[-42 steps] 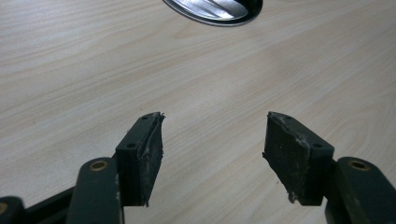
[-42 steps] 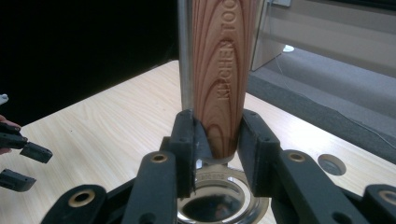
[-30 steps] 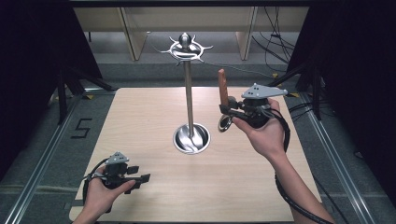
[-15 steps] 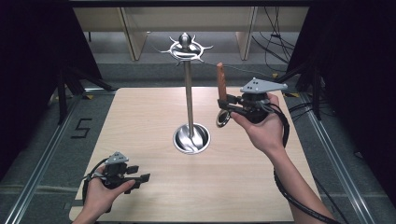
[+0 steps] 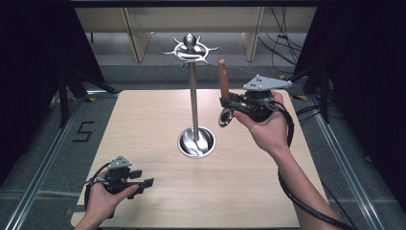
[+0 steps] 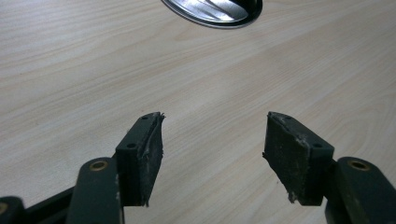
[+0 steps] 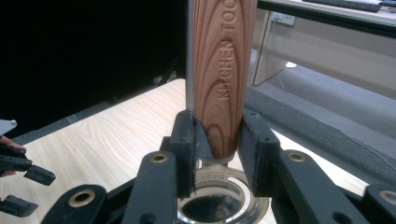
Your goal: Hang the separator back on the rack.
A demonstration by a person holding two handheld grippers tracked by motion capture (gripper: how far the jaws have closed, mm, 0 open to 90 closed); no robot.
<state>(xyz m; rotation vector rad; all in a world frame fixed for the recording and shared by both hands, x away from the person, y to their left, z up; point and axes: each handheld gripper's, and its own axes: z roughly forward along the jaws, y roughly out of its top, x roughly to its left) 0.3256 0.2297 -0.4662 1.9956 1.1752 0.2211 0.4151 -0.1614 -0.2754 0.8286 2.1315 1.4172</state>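
Wooden-handled utensil (image 5: 223, 79) is standing upright in right gripper (image 5: 230, 103), clamped; rack (image 5: 192, 49) at 10 o'clock; left gripper (image 5: 141, 182) open, idle.

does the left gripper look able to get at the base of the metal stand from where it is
Probably yes: the left gripper is open and empty, and bare table lies between it and the stand's base; the right gripper is off to the side.

The right tool (image 5: 229, 106) is raised with jaws clamped, while the left tool (image 5: 143, 184) rests low, jaws apart.

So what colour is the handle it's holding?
Reddish-brown wood grain on the handle, best in the right gripper view.
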